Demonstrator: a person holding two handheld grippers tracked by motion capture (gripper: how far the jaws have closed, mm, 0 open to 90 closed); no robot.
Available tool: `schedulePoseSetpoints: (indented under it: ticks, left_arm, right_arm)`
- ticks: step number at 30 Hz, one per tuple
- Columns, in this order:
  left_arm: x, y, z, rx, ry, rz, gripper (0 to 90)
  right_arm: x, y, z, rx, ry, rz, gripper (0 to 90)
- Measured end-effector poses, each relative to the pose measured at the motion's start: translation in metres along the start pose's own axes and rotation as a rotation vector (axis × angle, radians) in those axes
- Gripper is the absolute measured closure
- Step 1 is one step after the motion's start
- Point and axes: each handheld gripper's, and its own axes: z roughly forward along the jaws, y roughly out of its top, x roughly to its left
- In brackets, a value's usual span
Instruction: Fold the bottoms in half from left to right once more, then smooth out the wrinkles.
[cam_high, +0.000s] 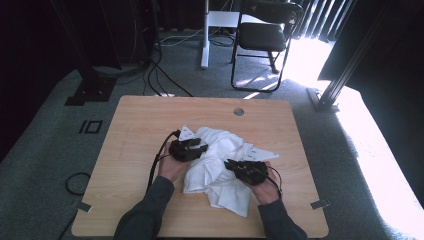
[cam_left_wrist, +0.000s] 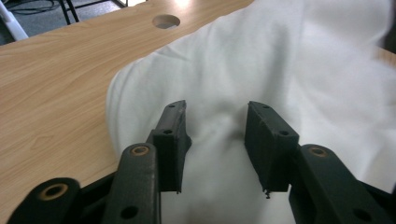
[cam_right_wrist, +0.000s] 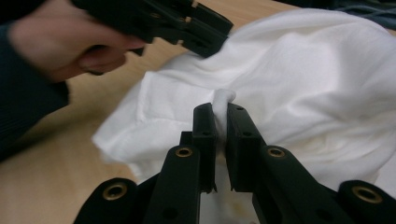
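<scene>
A crumpled white cloth (cam_high: 220, 167) lies in the middle of the wooden table (cam_high: 140, 125). My left gripper (cam_high: 202, 148) rests on the cloth's left part. In the left gripper view its jaws (cam_left_wrist: 217, 106) stand apart with the cloth (cam_left_wrist: 289, 70) lying under and between them, and the pads do not press on it. My right gripper (cam_high: 230, 164) is at the cloth's right side. In the right gripper view its jaws (cam_right_wrist: 220, 109) are shut on a pinched-up fold of the cloth (cam_right_wrist: 317, 79). The left gripper (cam_right_wrist: 210, 32) and its hand show beyond it.
A round cable hole (cam_high: 238, 111) sits near the table's far edge. A black chair (cam_high: 262, 35) and a white stand (cam_high: 205, 45) are on the carpet behind the table. Cables (cam_high: 160, 75) trail on the floor at the left.
</scene>
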Motion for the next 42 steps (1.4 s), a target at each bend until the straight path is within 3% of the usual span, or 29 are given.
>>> schedulePoseSetpoints:
  ticks: [2, 6, 7, 10, 12, 13, 14, 15, 16, 17, 22, 23, 26, 28, 29, 30, 31, 32, 34, 37, 38, 39, 42]
  left_arm:
    - [-0.002, 0.000, 0.002, 0.005, 0.000, 0.013, 58.2]
    - [-0.003, 0.000, 0.004, 0.009, 0.001, 0.013, 57.9]
    - [-0.004, 0.000, 0.007, 0.012, 0.008, 0.010, 58.0]
    - [-0.004, 0.002, 0.009, 0.010, 0.015, -0.001, 57.8]
    - [-0.004, 0.002, 0.009, 0.012, 0.017, 0.002, 57.5]
    - [-0.005, 0.003, 0.009, 0.011, 0.019, 0.001, 57.4]
    - [-0.005, 0.003, 0.009, 0.011, 0.019, 0.001, 57.4]
    - [-0.005, 0.003, 0.009, 0.013, 0.018, 0.002, 57.4]
    - [-0.005, 0.003, 0.009, 0.013, 0.018, 0.002, 57.3]
    - [-0.005, 0.004, 0.009, 0.013, 0.019, 0.006, 56.9]
    - [-0.007, 0.004, 0.009, 0.008, 0.021, 0.003, 56.6]
    - [-0.007, 0.004, 0.010, 0.008, 0.018, 0.005, 56.6]
    - [-0.007, 0.004, 0.010, 0.009, 0.017, 0.006, 56.5]
    - [-0.006, 0.004, 0.010, 0.009, 0.017, 0.008, 56.3]
    - [-0.007, 0.004, 0.011, 0.009, 0.019, 0.007, 55.8]
    - [-0.007, 0.004, 0.011, 0.009, 0.019, 0.007, 55.8]
    - [-0.007, 0.003, 0.012, 0.013, 0.023, 0.006, 55.8]
    - [-0.007, 0.003, 0.012, 0.013, 0.023, 0.006, 55.6]
    - [-0.007, 0.002, 0.014, 0.021, 0.024, 0.001, 55.2]
    - [-0.007, 0.001, 0.017, 0.029, 0.023, 0.002, 55.1]
    - [-0.008, 0.001, 0.020, 0.026, 0.020, 0.000, 55.1]
    - [-0.008, 0.001, 0.023, 0.029, 0.021, -0.003, 54.9]
    - [-0.009, 0.000, 0.025, 0.030, 0.023, -0.004, 54.9]
  right_arm:
    - [0.001, -0.008, -0.013, -0.018, 0.020, 0.011, 81.4]
    - [-0.003, -0.024, -0.023, 0.033, -0.012, 0.018, 79.7]
    - [-0.009, -0.036, -0.026, 0.128, -0.092, 0.011, 75.2]
    - [-0.016, -0.044, -0.035, 0.187, -0.191, 0.017, 63.1]
    - [-0.019, -0.042, -0.040, 0.168, -0.215, 0.031, 58.6]
    - [-0.024, -0.034, -0.049, 0.100, -0.235, 0.075, 51.3]
    - [-0.024, -0.034, -0.049, 0.100, -0.235, 0.075, 51.3]
    - [-0.026, -0.021, -0.053, 0.029, -0.236, 0.117, 45.3]
    - [-0.026, -0.021, -0.053, 0.029, -0.236, 0.117, 45.3]
    - [-0.029, -0.010, -0.050, -0.033, -0.189, 0.155, 40.3]
    - [-0.035, 0.004, -0.028, -0.032, -0.194, 0.216, 38.0]
    - [-0.040, 0.007, -0.017, -0.022, -0.204, 0.253, 38.1]
    - [-0.047, 0.009, -0.008, -0.033, -0.215, 0.293, 38.6]
    - [-0.049, 0.009, -0.006, -0.040, -0.213, 0.302, 39.9]
    - [-0.054, 0.011, -0.003, -0.049, -0.212, 0.317, 46.9]
    - [-0.054, 0.011, -0.003, -0.049, -0.212, 0.317, 46.9]
    - [-0.057, 0.011, -0.001, -0.031, -0.220, 0.297, 74.3]
    - [-0.057, 0.011, -0.001, -0.031, -0.220, 0.297, 74.3]
    - [-0.060, 0.010, 0.001, -0.004, -0.275, 0.275, 86.9]
    - [-0.068, 0.005, -0.001, 0.002, -0.315, 0.294, 88.0]
    - [-0.074, -0.001, 0.000, 0.017, -0.323, 0.321, 88.3]
    - [-0.081, -0.012, 0.008, 0.065, -0.353, 0.320, 88.0]
    - [-0.088, -0.022, 0.014, 0.079, -0.375, 0.354, 83.7]
